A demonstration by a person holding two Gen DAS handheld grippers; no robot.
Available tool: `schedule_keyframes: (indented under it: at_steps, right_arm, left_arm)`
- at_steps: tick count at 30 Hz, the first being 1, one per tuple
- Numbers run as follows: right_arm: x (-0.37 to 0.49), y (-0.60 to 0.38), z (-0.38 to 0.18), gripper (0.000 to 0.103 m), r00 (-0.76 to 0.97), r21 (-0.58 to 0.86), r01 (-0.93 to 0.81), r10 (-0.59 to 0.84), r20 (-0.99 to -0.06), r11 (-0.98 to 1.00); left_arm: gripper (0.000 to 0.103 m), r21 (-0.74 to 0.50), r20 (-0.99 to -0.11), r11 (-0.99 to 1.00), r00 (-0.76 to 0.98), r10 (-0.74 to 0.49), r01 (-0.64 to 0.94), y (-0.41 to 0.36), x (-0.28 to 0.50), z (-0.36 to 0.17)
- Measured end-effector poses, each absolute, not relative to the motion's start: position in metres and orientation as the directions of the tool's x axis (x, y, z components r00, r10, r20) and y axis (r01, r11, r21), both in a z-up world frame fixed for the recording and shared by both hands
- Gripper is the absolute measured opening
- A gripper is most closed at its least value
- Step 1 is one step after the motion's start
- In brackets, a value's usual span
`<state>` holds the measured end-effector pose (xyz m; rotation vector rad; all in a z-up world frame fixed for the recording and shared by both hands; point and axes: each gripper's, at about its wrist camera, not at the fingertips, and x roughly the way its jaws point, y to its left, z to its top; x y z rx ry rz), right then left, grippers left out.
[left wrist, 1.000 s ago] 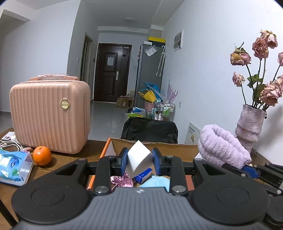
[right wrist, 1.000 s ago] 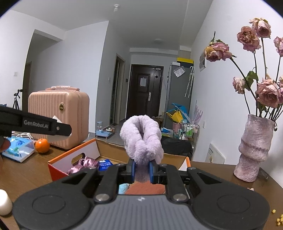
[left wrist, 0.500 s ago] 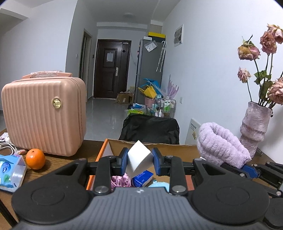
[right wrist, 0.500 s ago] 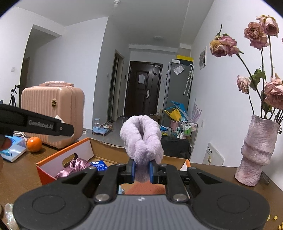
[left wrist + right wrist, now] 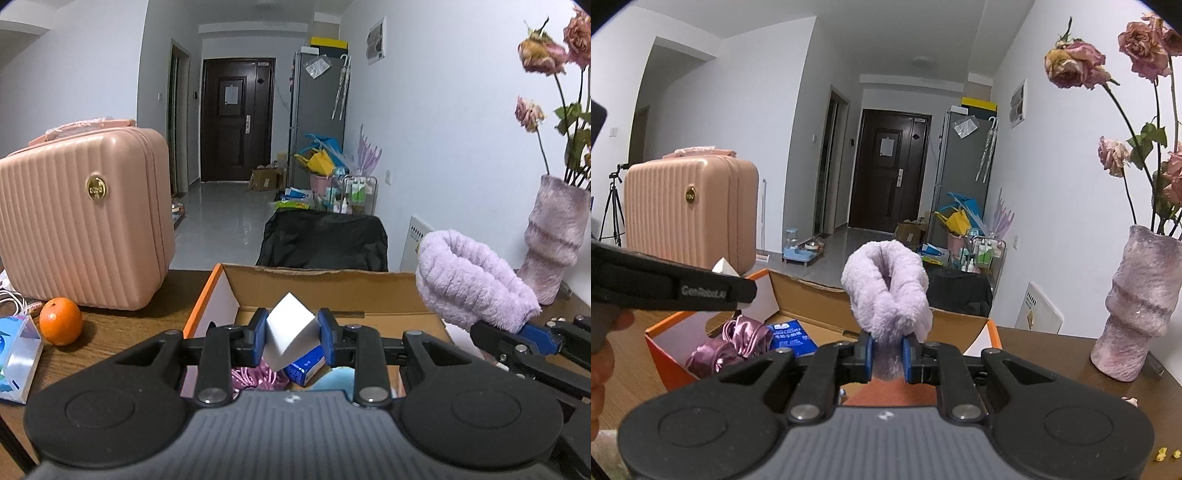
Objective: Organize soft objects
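My left gripper (image 5: 291, 341) is shut on a white foam block (image 5: 290, 341), held tilted over the open orange cardboard box (image 5: 317, 286). My right gripper (image 5: 886, 356) is shut on a fluffy lilac headband (image 5: 886, 284), which stands up from its pads above the box (image 5: 960, 325). The left wrist view shows that headband (image 5: 469, 280) at the right, over the box's right edge. Inside the box lie a pink satin piece (image 5: 733, 339), a blue packet (image 5: 792, 338) and something light blue (image 5: 332, 382).
A pink ribbed case (image 5: 81, 218) and an orange (image 5: 61, 321) sit on the wooden table left of the box. A tissue pack (image 5: 14, 356) lies at the far left. A purple vase (image 5: 1137, 306) with dried roses stands at the right. A black chair back (image 5: 325, 240) is behind the table.
Both grippers have moved forward and a little down toward the box, which now looks larger. The case and orange have shifted left in the left wrist view. Both grips are unchanged.
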<state>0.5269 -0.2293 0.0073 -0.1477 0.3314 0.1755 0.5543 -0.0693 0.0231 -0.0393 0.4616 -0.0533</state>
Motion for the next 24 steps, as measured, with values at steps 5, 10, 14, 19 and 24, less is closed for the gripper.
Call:
schedule_keyframes:
  at_steps: [5, 10, 14, 19, 24]
  right_arm:
    - [0.535, -0.23, 0.0, 0.015, 0.92, -0.107, -0.194, 0.143, -0.365, 0.975]
    - [0.541, -0.232, -0.008, 0.015, 0.912, -0.099, -0.184, 0.133, -0.389, 0.978]
    - [0.543, -0.233, -0.011, 0.014, 0.909, -0.101, -0.181, 0.127, -0.398, 0.978]
    - [0.543, -0.234, -0.012, 0.015, 0.908, -0.1, -0.178, 0.124, -0.401, 0.979]
    - [0.546, -0.236, -0.013, 0.02, 0.904, -0.089, -0.168, 0.117, -0.412, 0.982]
  left_arm:
    - [0.03, -0.036, -0.465, 0.999, 0.884, -0.043, 0.029, -0.07, 0.562, 0.014]
    - [0.029, -0.025, -0.479, 1.0, 0.877, -0.024, 0.014, -0.068, 0.567, 0.006]
    - [0.029, -0.019, -0.489, 1.0, 0.872, -0.015, 0.007, -0.067, 0.571, 0.002]
    - [0.029, -0.014, -0.491, 1.0, 0.871, -0.013, 0.007, -0.068, 0.572, 0.0]
    - [0.039, -0.019, -0.491, 1.0, 0.871, -0.012, 0.003, -0.067, 0.573, -0.001]
